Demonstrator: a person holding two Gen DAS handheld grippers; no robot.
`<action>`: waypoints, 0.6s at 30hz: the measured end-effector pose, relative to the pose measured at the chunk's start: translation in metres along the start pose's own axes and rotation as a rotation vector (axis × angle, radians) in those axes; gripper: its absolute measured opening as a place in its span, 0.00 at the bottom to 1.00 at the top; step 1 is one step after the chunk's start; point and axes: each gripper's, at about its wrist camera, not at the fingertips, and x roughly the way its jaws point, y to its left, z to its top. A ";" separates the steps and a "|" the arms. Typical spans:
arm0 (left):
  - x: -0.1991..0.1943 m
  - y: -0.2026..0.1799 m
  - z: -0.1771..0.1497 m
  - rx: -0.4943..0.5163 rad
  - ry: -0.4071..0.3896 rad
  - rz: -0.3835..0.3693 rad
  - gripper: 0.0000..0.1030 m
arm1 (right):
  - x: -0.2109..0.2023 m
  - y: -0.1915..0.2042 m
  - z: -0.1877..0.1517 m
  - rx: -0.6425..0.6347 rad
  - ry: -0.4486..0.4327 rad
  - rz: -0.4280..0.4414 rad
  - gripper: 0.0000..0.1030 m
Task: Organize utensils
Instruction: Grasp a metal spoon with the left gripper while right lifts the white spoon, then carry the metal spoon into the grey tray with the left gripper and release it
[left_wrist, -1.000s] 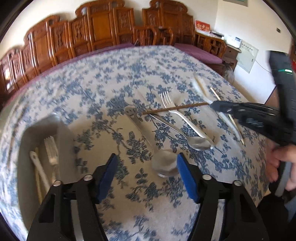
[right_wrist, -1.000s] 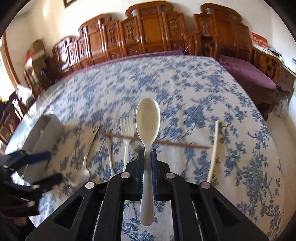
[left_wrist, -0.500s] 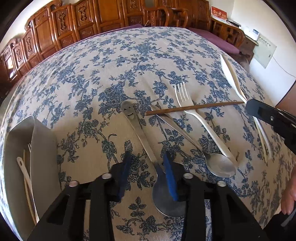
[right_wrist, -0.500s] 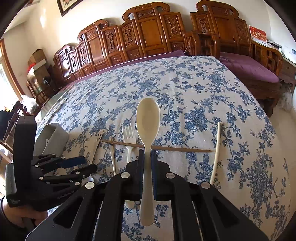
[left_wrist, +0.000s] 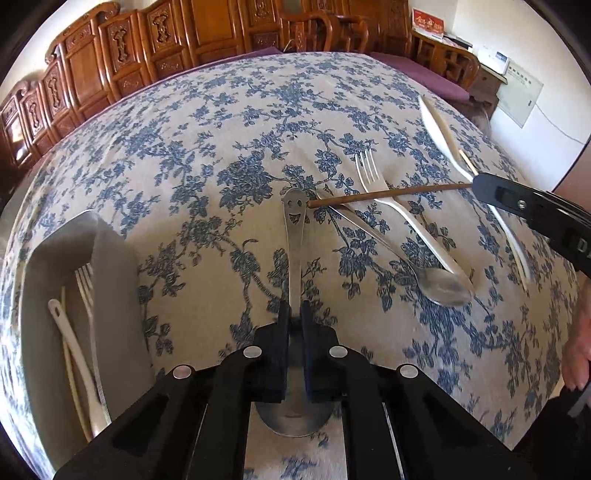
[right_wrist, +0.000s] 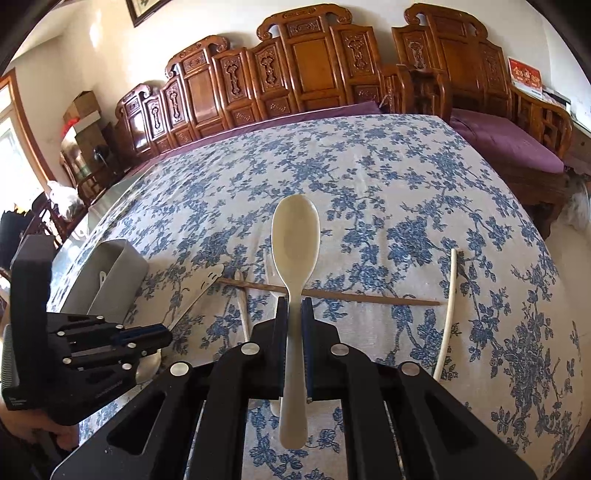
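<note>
My left gripper (left_wrist: 294, 310) is closing its jaws on the neck of a steel spoon with a smiley face on its handle (left_wrist: 295, 240), and the blue pads press on it. The spoon lies on the flowered tablecloth, its bowl under the fingers. My right gripper (right_wrist: 294, 306) is shut on a cream plastic spoon (right_wrist: 295, 236) held above the table, bowl pointing away. A brown chopstick (left_wrist: 388, 194) lies across a white fork (left_wrist: 406, 218) and a second steel spoon (left_wrist: 439, 284). A cream chopstick (right_wrist: 448, 314) lies to the right.
A grey utensil tray (left_wrist: 110, 258) at the left holds a white spoon (left_wrist: 70, 332), a fork and pale chopsticks. Carved wooden chairs (right_wrist: 306, 62) line the far side of the table. A person's hand (left_wrist: 578, 339) shows at the right edge.
The left gripper came down over the smiley spoon and went from wide open to pinching its neck. The right gripper stayed put with the cream spoon.
</note>
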 end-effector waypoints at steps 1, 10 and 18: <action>-0.003 0.001 -0.001 0.002 -0.007 0.001 0.05 | 0.000 0.002 0.000 -0.007 0.001 0.000 0.09; -0.037 0.017 -0.006 -0.018 -0.066 -0.002 0.05 | 0.001 0.024 -0.003 -0.066 0.010 0.002 0.09; -0.073 0.039 -0.014 -0.036 -0.125 0.016 0.05 | -0.006 0.054 -0.002 -0.112 -0.005 0.047 0.09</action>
